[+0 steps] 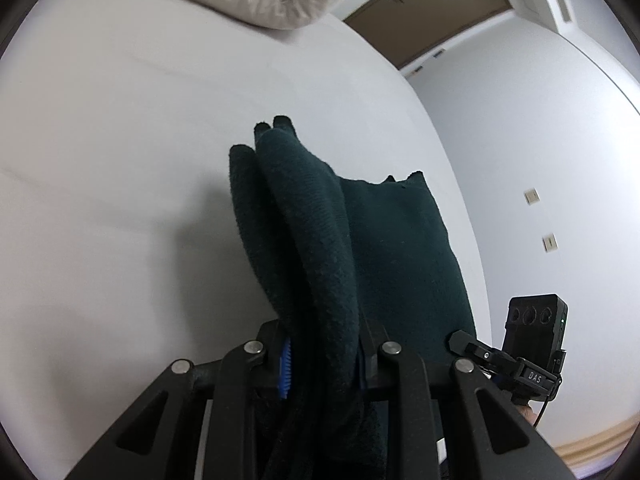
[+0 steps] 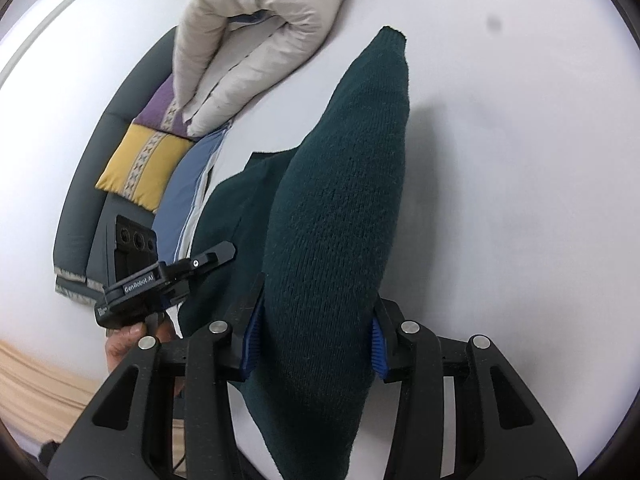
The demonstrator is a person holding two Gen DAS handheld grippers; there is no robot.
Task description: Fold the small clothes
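Dark green knit sweater (image 2: 340,216) hung above the white bed (image 1: 120,160), clamped by both left gripper (image 1: 324,360) and right gripper (image 2: 314,344), so level hands and even tension would keep the fold straight

A home bedroom: white bed (image 2: 520,160), folded duvet (image 2: 256,40), cushions (image 2: 140,164), a door (image 1: 432,12) and wall sockets (image 1: 532,196).

A white bed sheet (image 2: 520,160) fills most of both views. A beige folded duvet (image 2: 256,36) lies at its far edge, beside a yellow cushion (image 2: 136,168), a purple cushion (image 2: 160,110) and a blue pillow (image 2: 180,200). A brown door (image 1: 432,20) and 2 wall sockets (image 1: 532,197) show beyond.
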